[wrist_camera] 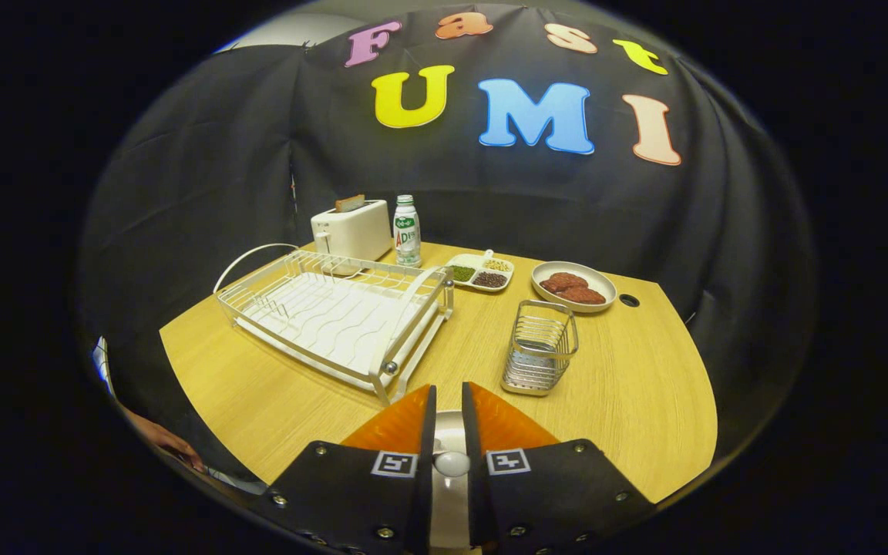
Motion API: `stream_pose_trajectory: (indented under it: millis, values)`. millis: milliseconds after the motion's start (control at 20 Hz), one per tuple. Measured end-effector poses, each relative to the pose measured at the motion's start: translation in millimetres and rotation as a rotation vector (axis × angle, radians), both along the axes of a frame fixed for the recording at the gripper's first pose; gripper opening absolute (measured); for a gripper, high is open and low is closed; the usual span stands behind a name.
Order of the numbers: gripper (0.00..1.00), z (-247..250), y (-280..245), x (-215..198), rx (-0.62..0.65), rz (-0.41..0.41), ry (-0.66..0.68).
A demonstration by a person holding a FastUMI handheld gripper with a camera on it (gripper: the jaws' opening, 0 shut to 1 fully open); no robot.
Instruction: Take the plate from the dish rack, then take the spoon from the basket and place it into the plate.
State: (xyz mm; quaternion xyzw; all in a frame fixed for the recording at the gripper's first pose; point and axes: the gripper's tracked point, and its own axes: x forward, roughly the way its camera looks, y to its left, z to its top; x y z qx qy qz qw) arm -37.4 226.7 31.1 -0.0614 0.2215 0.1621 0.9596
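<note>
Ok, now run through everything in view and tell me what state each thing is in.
Dish rack: empty, no plate in it.
Basket: upright, looks empty.
Fingers: nearly together, pressing on a spoon.
Toaster: a slice sticks up from the slot.
Bottle: upright, capped.
Divided tray: compartments filled.
Round dish: holds brown patties.

Black claw point(449, 401), 2 orange fingers point(398, 424), square coded markers, silver screws.

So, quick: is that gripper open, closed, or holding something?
Gripper: fingers close together with a narrow gap, just short of the dish rack; something pale shows in the gap, but whether they grip it cannot be told.
</note>
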Motion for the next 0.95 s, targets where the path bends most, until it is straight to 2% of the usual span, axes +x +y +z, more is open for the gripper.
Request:
stream_pose_trajectory:
  millis: [150,250,600,700,850,950]
  values:
    - [0.22,1.8,-17.3,2.8,0.014,-0.059,-0.015]
    - [0.31,20.1,-35.4,3.9,0.035,-0.112,-0.054]
    - [0.31,121.2,-108.2,9.2,0.073,-0.29,-0.294]
    - [0.31,154.2,-121.2,10.0,0.094,-0.305,-0.377]
    - [0.95,184.9,-141.2,16.6,0.121,-0.318,-0.482]
    - [0.95,192.7,-158.7,19.5,0.098,-0.341,-0.532]
